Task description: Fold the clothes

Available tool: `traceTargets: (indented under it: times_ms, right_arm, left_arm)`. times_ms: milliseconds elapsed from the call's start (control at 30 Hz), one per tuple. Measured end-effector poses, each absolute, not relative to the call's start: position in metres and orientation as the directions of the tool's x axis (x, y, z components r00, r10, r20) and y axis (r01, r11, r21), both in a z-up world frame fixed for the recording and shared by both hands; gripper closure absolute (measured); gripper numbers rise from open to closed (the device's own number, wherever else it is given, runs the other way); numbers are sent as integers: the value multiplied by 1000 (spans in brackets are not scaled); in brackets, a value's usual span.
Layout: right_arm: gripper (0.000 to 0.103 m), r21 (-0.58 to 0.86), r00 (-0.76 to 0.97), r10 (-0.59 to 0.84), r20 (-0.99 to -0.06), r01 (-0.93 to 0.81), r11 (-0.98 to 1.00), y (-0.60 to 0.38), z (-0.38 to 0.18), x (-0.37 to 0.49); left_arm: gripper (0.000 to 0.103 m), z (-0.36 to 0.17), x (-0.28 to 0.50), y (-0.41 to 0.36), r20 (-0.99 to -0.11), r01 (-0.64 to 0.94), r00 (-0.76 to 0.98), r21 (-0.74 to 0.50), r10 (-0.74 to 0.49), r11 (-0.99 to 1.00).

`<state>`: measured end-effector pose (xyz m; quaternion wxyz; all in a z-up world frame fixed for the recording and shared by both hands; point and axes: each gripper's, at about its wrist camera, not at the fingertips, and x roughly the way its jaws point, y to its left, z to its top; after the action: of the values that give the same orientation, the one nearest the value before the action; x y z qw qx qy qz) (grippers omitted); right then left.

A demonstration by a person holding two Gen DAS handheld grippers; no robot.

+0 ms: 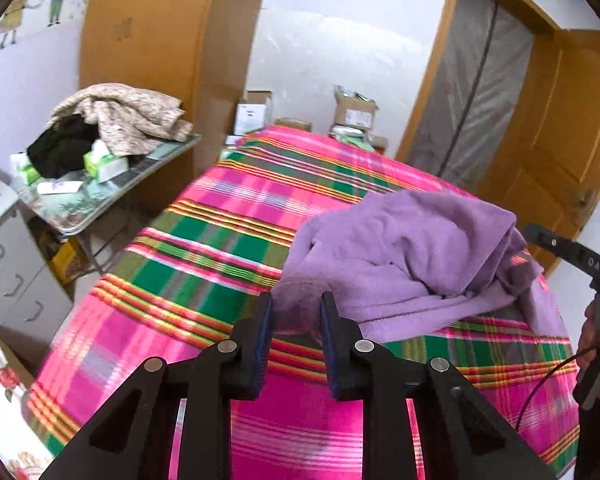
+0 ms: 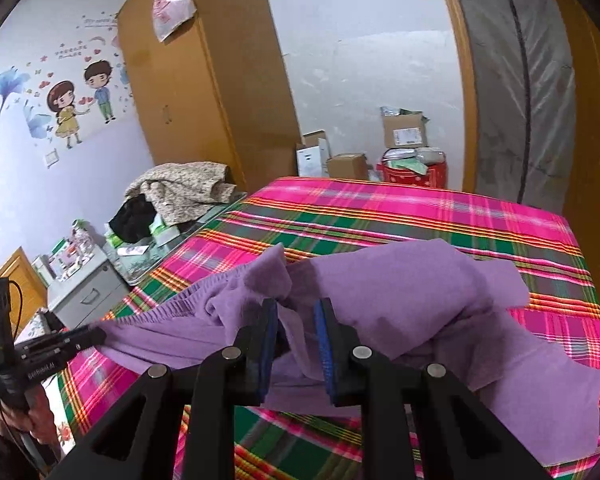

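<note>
Purple garment (image 2: 400,300) (crumpled, unfolded) on plaid bed (image 2: 380,216); left gripper (image 2: 94,334) and right gripper (image 2: 296,320) each pinch its fabric.

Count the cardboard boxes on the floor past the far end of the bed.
3 in the right wrist view: an open white-sided box, a closed brown box beside it, and a labelled box stacked higher. The bed may hide others.

Bare plaid bed (image 2: 420,208) beyond the purple garment (image 2: 420,292); cluttered side table (image 1: 112,184) crowds its left.

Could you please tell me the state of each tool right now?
Left tool: closed on the purple garment.
Right tool: closed on it too.
</note>
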<state>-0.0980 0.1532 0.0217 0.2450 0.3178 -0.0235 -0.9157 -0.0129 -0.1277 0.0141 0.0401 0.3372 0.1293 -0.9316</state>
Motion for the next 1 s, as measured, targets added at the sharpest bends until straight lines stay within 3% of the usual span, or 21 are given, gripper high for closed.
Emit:
traceTargets:
  times_ms: [100, 400, 567, 767, 833, 900, 1000]
  right_arm:
    - [71, 210, -644, -479, -597, 451, -868, 145, 13, -104]
    - [57, 178, -616, -531, -581, 541, -822, 111, 21, -111]
    - [55, 149, -619, -557, -554, 584, -798, 89, 35, -118]
    - [54, 123, -565, -474, -675, 547, -828, 69, 1, -151]
    - [57, 125, -556, -451, -698, 525, -842, 72, -8, -155]
    - [77, 130, -554, -438, -708, 507, -852, 80, -13, -158]
    - [89, 136, -554, -431, -712, 494, -859, 89, -17, -161]
  left_arm:
    - [79, -3, -16, -133, -696, 156, -717, -228, 49, -961]
    - [73, -30, -17, -138, -747, 167, -651, -311, 132, -936]
    - [72, -36, -15, -142, -760, 203, -637, -326, 128, -923]
    - [72, -46, -13, -142, -777, 223, -609, -358, 157, -907]
    - [71, -48, -10, -144, -783, 237, -597, -378, 173, -895]
    - [71, -50, -4, -146, -783, 243, -591, -402, 194, -883]
    - [71, -51, 3, -145, -784, 246, -589, -408, 199, -879]
